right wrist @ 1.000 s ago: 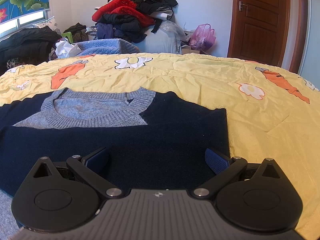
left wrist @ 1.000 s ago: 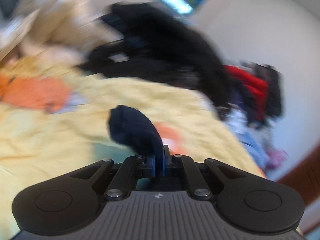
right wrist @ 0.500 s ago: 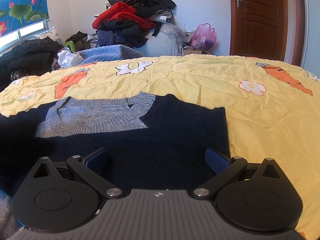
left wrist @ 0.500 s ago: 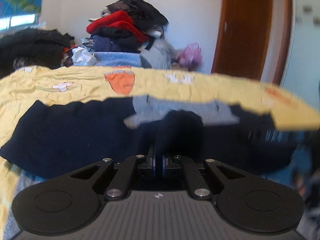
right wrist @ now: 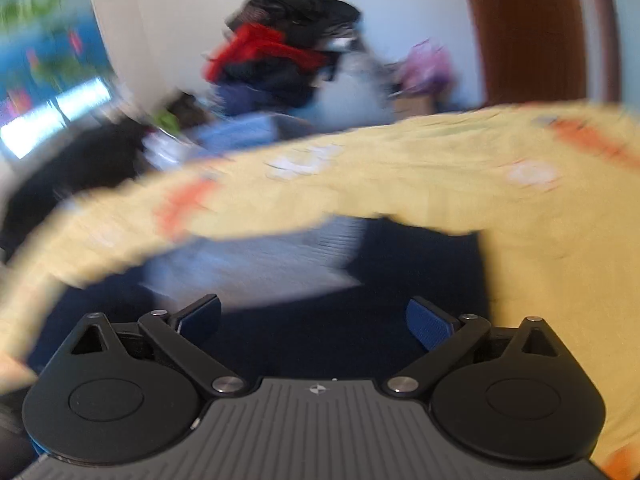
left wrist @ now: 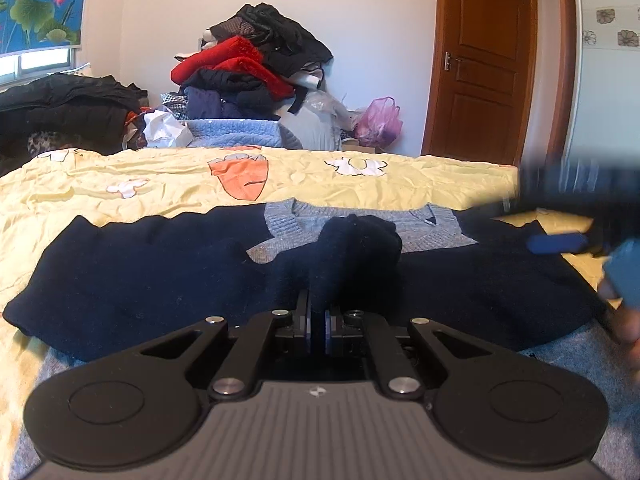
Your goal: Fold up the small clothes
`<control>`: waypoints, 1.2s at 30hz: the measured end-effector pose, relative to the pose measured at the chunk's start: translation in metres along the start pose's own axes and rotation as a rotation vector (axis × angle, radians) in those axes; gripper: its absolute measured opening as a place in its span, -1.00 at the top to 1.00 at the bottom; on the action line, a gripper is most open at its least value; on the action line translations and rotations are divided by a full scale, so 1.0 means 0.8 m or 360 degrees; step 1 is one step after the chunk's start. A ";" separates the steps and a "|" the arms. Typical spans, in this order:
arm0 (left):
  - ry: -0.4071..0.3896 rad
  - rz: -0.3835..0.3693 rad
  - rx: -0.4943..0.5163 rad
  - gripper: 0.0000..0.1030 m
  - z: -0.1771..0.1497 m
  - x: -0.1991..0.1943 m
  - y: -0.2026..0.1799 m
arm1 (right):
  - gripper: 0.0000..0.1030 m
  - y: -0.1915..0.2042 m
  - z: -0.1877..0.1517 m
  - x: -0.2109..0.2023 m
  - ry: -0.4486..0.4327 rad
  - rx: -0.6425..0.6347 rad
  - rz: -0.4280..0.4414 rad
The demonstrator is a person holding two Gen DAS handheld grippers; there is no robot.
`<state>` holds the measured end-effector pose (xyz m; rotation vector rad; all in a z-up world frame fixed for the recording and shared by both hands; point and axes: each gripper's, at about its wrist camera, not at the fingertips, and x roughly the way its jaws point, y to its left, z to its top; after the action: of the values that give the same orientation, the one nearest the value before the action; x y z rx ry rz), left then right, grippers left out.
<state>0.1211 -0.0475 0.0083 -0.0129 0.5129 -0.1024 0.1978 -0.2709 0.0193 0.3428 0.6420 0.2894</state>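
Nearest, the left gripper [left wrist: 318, 326] tilts downward over the bed, its jaws pressed together on a bunched fold of the navy-blue knitted sweater with a grey ribbed collar [left wrist: 160, 264]. That sweater lies flat on the yellow quilt printed with orange carrots and white flowers [left wrist: 120, 176], long axis running left to right, collar facing the far side. At the right edge of the left wrist view the right gripper [right wrist: 314, 320] shows as a blur; in its own blurred view its jaws stand wide apart above the dark knit, holding nothing. Beyond the bed sit a heap of red and black clothes [left wrist: 256, 68] and a brown wooden door [left wrist: 486, 60].
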 end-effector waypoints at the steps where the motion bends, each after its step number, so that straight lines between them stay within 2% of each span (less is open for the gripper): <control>1: 0.0000 -0.0005 0.0008 0.89 0.000 0.000 -0.001 | -0.98 0.008 0.007 0.002 0.0063 0.0057 0.0105; 4: -0.0008 -0.0011 0.0033 0.89 -0.002 -0.002 -0.004 | -0.98 0.032 0.023 0.030 0.0371 0.0226 0.0383; 6: -0.0016 -0.0002 0.0055 0.89 -0.002 -0.002 -0.007 | -0.97 0.046 0.027 0.054 0.0552 0.0331 0.0493; 9: -0.0030 0.0004 0.0089 0.89 -0.003 -0.003 -0.010 | -0.90 0.069 0.029 0.076 0.0652 0.0315 0.0532; 12: -0.0043 -0.0004 0.0117 0.89 -0.004 -0.003 -0.012 | -0.75 0.087 0.028 0.093 0.0735 0.0243 0.0423; 13: -0.0047 -0.0005 0.0126 0.89 -0.004 -0.004 -0.013 | -0.58 0.091 0.026 0.096 0.0739 0.0224 0.0400; 14: -0.0050 -0.0006 0.0131 0.89 -0.005 -0.004 -0.014 | -0.27 0.091 0.024 0.096 0.0726 0.0197 0.0385; 15: -0.0052 -0.0007 0.0131 0.88 -0.004 -0.004 -0.014 | -0.05 0.092 0.022 0.095 0.0712 0.0161 0.0371; 16: -0.0048 -0.0010 0.0131 0.88 -0.004 -0.004 -0.013 | 0.32 0.089 0.021 0.095 0.0708 0.0140 0.0364; 17: -0.0043 -0.0012 0.0133 0.87 -0.004 -0.003 -0.014 | 0.41 0.087 0.020 0.093 0.0700 0.0135 0.0369; 24: -0.0169 -0.0114 0.0124 0.76 -0.008 -0.017 -0.010 | 0.53 0.060 0.034 0.063 0.0507 0.0075 0.0425; 27: -0.0160 -0.0117 0.0096 0.75 -0.007 -0.015 -0.008 | 0.55 0.038 0.046 0.048 0.0414 0.0052 0.0378; 36: -0.0139 -0.0108 0.0066 0.75 -0.005 -0.012 -0.005 | 0.55 -0.053 0.046 0.027 0.0351 0.0170 0.0225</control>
<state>0.1103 -0.0505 0.0101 0.0059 0.4234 -0.1780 0.2440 -0.3093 0.0190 0.4640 0.8536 0.4331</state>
